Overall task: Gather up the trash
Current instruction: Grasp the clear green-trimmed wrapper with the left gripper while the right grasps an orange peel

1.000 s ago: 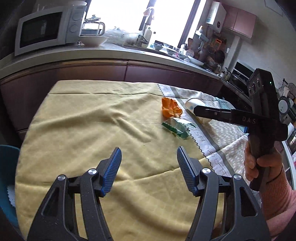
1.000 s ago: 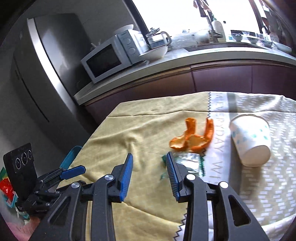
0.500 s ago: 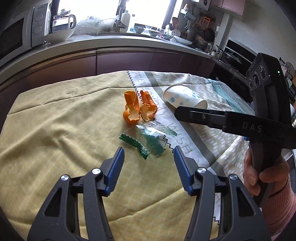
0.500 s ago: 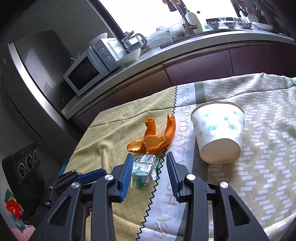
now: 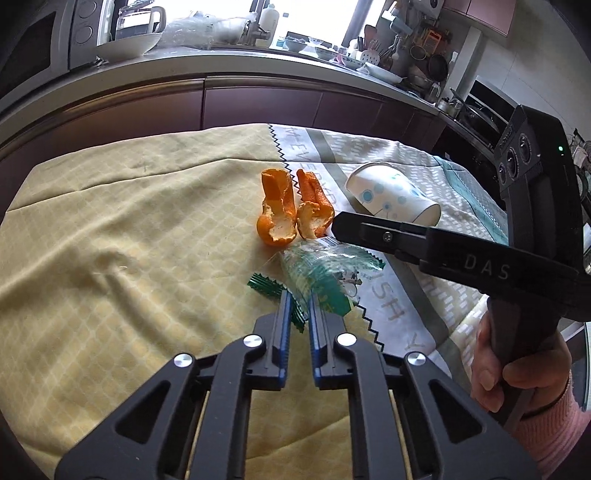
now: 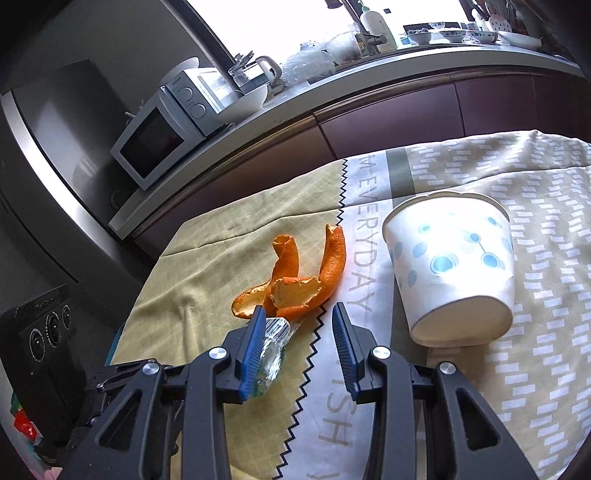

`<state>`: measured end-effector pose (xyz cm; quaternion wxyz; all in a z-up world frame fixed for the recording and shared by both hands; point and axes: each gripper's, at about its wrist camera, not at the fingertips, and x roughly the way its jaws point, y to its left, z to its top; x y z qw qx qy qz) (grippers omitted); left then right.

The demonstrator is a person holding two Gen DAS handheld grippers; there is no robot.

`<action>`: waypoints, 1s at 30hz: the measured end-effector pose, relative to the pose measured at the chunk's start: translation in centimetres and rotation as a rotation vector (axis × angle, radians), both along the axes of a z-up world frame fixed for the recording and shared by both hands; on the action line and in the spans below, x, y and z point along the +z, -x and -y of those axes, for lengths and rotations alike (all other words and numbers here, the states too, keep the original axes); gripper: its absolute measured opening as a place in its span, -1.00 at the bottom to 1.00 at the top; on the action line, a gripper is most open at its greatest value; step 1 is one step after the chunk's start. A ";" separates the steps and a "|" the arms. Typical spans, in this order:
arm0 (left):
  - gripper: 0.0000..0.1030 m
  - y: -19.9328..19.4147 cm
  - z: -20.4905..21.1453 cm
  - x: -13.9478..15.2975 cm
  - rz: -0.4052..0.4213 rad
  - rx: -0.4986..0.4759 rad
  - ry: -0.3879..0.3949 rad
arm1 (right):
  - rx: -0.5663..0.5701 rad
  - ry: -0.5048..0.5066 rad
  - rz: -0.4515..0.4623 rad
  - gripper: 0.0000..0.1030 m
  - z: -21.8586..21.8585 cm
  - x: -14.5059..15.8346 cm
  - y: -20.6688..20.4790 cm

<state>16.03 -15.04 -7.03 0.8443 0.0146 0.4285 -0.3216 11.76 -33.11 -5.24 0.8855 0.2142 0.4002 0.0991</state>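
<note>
Left gripper [image 5: 298, 301]: fingers newly closed on wrapper [image 5: 317, 269]; first trash secured. Right gripper [image 6: 299, 328]: fingers wide, peel [image 6: 295, 280] ahead.

A long grey countertop [image 5: 258, 64] curves over dark maroon cabinet fronts [image 5: 258, 107]. A white microwave [image 6: 159, 136] sits on it beside a white bowl [image 6: 245, 103] and a kettle [image 6: 267, 70]. Bright daylight floods through the window [image 6: 295, 22] behind. A steel refrigerator [image 6: 44, 147] stands at the counter's end.
</note>
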 end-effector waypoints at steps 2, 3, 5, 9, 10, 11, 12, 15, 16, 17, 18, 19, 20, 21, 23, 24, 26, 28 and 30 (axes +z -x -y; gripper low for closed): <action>-0.84 0.2 -0.4 0.3 0.008 0.000 0.007 | -0.012 0.011 -0.001 -0.31 -0.1 -0.1 -0.2; -0.84 0.4 -0.5 0.5 0.013 0.000 0.009 | -0.014 0.008 0.000 -0.31 -0.1 -0.2 -0.3; -0.84 0.8 -1.0 0.9 0.027 0.003 0.011 | -0.029 0.013 0.004 -0.31 0.0 -0.3 -0.5; -0.84 1.6 -2.1 1.5 0.047 0.014 0.018 | -0.053 0.020 -0.005 -0.31 0.1 -0.5 -0.9; -0.84 1.8 -2.5 1.7 0.052 0.017 0.021 | -0.055 0.023 -0.006 -0.31 0.0 -0.6 -1.1; -0.84 2.1 -2.8 1.8 0.058 0.021 0.021 | -0.059 0.023 -0.009 -0.32 -0.1 -0.7 -1.3; -0.84 2.2 -3.1 1.9 0.061 0.024 0.023 | -0.066 0.026 -0.012 -0.32 -0.1 -0.8 -1.5; -0.84 2.7 -4.2 2.3 0.068 0.034 0.033 | -0.082 0.028 -0.024 -0.33 -0.3 -1.1 -1.9; -0.84 2.8 -4.6 2.4 0.068 0.037 0.038 | -0.082 0.025 -0.029 -0.44 -0.3 -1.3 -2.1; -0.84 2.9 -5.0 2.4 0.072 0.043 0.040 | -0.083 0.017 -0.036 -0.52 -0.3 -1.5 -2.2; -0.84 3.0 -5.3 2.5 0.073 0.046 0.043 | -0.088 0.007 -0.041 -0.66 -0.2 -1.7 -2.2; -0.84 3.1 -5.6 2.5 0.070 0.048 0.048 | -0.091 0.001 -0.045 -0.73 -0.1 -1.9 -2.2; -0.84 3.2 -5.9 2.6 0.071 0.053 0.050 | -0.094 -0.007 -0.046 -0.77 0.1 -1.9 -2.2; -0.84 3.3 -6.1 2.6 0.072 0.057 0.051 | -0.097 -0.018 -0.046 -0.84 0.2 -2.0 -2.2; -0.84 3.5 -6.7 2.7 0.072 0.061 0.057 | -0.097 -0.028 -0.046 -0.88 0.3 -1.9 -2.0; -0.84 3.6 -7.0 2.7 0.077 0.067 0.055 | -0.099 -0.029 -0.043 -0.88 0.4 -1.9 -1.9; -0.84 3.7 -7.4 2.8 0.082 0.073 0.056 | -0.095 -0.029 -0.038 -0.89 0.3 -1.7 -1.6; -0.84 3.9 -8.0 2.9 0.088 0.084 0.055 | -0.092 -0.034 -0.033 -0.90 0.2 -1.7 -1.2; -0.84 4.2 -8.5 3.0 0.087 0.091 0.060 | -0.095 -0.041 -0.028 -0.90 0.3 -1.6 -0.7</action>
